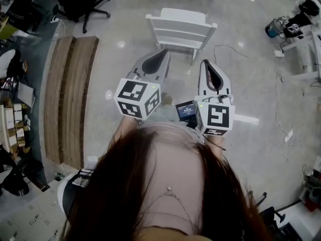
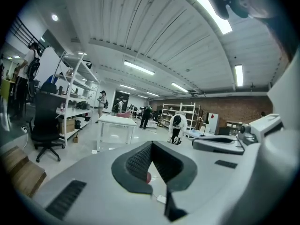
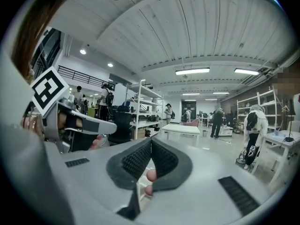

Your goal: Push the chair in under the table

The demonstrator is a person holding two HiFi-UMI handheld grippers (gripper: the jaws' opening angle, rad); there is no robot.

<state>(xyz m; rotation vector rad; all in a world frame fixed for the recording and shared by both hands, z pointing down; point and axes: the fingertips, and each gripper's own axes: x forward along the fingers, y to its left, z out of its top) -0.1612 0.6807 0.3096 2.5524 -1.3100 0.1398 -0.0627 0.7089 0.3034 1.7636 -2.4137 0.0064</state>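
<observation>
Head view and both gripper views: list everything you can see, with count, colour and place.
chair: one, white, on the floor just ahead of both grippers
table: one, white, ahead across the floor
wooden boards: several, brown, side by side on the floor at left
office chair: one, black, left, by the shelving
shelving: one unit, white, along the left wall
people: several, far across the room
left hand-held gripper: one, grey, jaws shut, empty
right hand-held gripper: one, grey, jaws shut, empty
</observation>
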